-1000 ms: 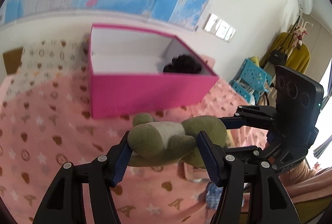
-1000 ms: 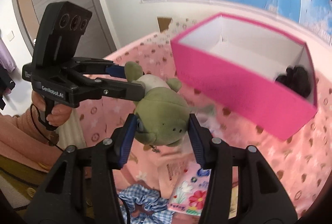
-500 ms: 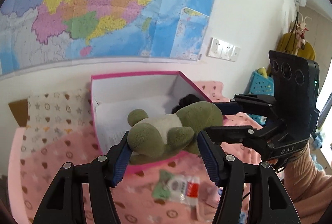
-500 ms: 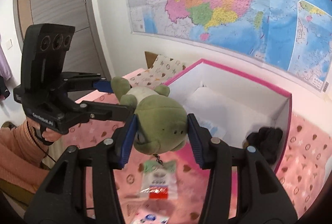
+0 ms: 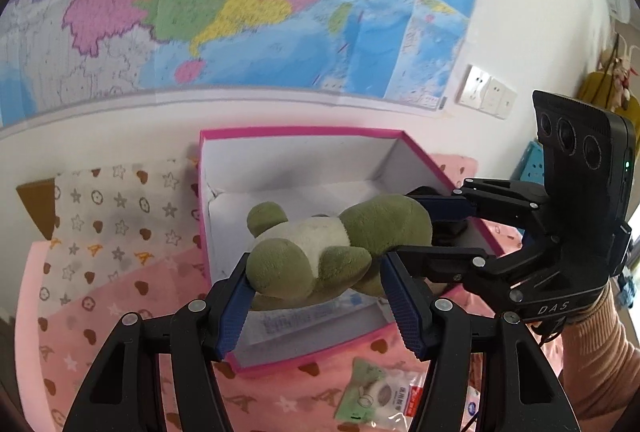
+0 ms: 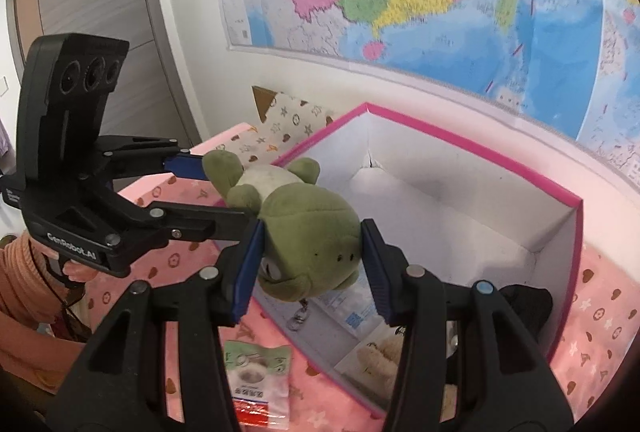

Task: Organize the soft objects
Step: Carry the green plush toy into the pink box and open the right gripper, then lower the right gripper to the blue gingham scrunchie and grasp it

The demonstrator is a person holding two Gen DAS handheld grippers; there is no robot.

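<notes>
Left gripper point(image 5: 316, 308), right gripper point(image 6: 310, 272): black plastic frames, blue ribbed pads, silver screws, triple-lens camera heads. White lettering "GenRobot.AI" and "DAS". Orange ribbed knit sleeve point(image 5: 600, 364), at 4 o'clock.

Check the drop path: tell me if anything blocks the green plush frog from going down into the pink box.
Nothing visible blocks it. The green plush frog hangs over the open pink box, with a black soft item in one corner and flat packets on the floor below.
</notes>
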